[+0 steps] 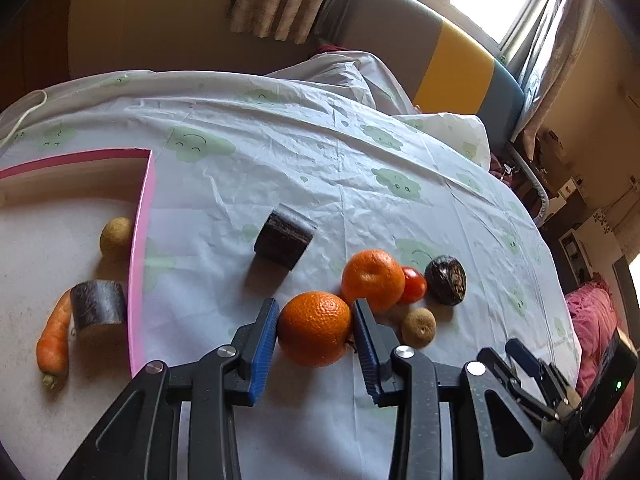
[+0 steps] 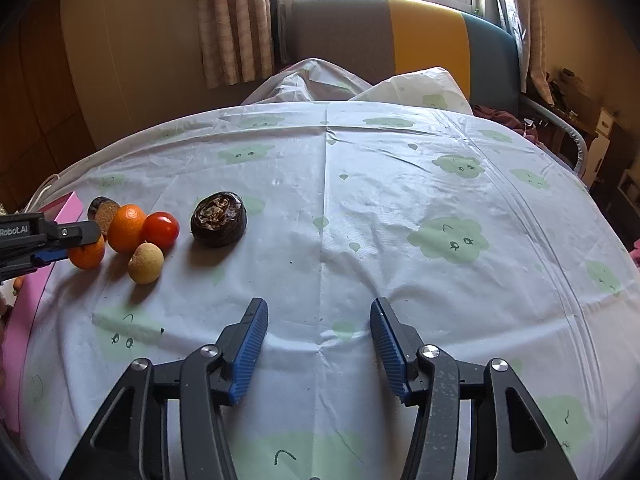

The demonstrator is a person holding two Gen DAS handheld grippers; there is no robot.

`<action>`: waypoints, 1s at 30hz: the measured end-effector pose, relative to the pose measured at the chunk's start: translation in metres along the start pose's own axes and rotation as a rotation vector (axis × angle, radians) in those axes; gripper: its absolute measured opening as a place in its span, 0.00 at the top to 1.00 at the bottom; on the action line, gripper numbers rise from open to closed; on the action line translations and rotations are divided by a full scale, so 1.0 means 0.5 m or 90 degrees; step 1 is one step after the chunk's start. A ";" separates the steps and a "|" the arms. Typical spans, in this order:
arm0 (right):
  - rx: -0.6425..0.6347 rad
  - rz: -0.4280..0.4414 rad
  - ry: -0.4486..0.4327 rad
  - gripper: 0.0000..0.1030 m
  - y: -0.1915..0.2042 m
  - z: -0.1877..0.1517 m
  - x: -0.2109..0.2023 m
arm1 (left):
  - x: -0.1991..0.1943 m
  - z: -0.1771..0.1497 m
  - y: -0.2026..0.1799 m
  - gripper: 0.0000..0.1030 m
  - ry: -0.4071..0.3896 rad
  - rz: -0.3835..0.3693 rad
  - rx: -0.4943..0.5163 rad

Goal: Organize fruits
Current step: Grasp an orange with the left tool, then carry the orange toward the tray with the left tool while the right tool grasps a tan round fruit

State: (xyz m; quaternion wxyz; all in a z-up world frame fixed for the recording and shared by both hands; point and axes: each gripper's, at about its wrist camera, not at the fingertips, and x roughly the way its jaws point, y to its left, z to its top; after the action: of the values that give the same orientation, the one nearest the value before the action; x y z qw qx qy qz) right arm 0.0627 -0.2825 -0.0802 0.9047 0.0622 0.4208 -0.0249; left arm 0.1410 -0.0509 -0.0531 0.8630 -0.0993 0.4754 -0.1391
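Observation:
An orange point(image 1: 314, 328) lies on the cloud-print cloth, and my left gripper point(image 1: 316, 330) is shut on it, a blue pad against each side. In the right wrist view this orange point(image 2: 86, 254) shows at the far left in the left gripper point(image 2: 66, 246). Just behind it sit a second orange point(image 1: 373, 278), a red tomato point(image 1: 414, 285), a dark round fruit point(image 1: 446, 280) and a small tan fruit point(image 1: 419, 327). My right gripper point(image 2: 319, 320) stands open over bare cloth, right of the fruit, with nothing between its fingers.
A pink-rimmed tray point(image 1: 138, 280) at the left holds a carrot point(image 1: 54, 340), a dark cut piece point(image 1: 98, 306) and a small yellowish fruit point(image 1: 116, 236). A dark block point(image 1: 285, 242) stands on the cloth beside the tray. A padded headboard point(image 2: 400, 36) rises behind the table.

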 end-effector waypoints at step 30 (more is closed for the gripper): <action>-0.030 -0.009 0.018 0.38 0.019 0.006 -0.007 | -0.030 -0.153 -0.064 0.63 -0.067 0.035 0.115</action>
State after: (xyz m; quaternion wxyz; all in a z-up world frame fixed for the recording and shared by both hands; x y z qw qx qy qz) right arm 0.0637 -0.2733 -0.0749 0.8995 0.0383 0.4348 -0.0205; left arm 0.0638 -0.0791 -0.0717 0.8958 -0.0153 0.4171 -0.1524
